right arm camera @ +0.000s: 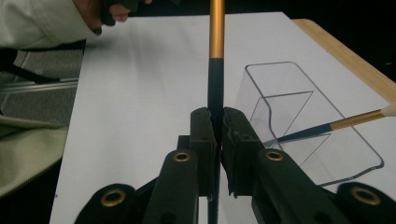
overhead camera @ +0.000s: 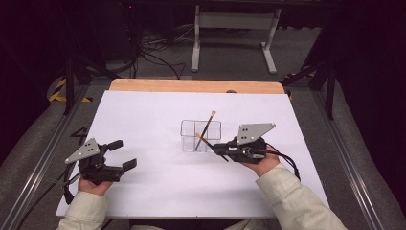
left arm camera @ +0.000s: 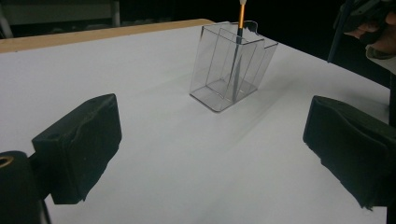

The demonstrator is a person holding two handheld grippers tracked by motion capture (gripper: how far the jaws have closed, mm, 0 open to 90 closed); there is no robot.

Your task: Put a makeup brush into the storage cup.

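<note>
**Right gripper clamped on brush beside clear holder**

The right gripper (right arm camera: 215,122) pinches a black-and-gold brush (right arm camera: 216,56) just beside the clear holder (overhead camera: 201,135), a grip the high view blurs. A second brush (left arm camera: 239,51) stands inside the holder. The left gripper (overhead camera: 123,154), well apart from the holder, gapes empty.

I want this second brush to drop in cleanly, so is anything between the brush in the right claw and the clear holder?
Nothing visible blocks it. The right claw grips the brush right beside the clear holder, whose top is open. One brush already inside leans across a compartment.
</note>
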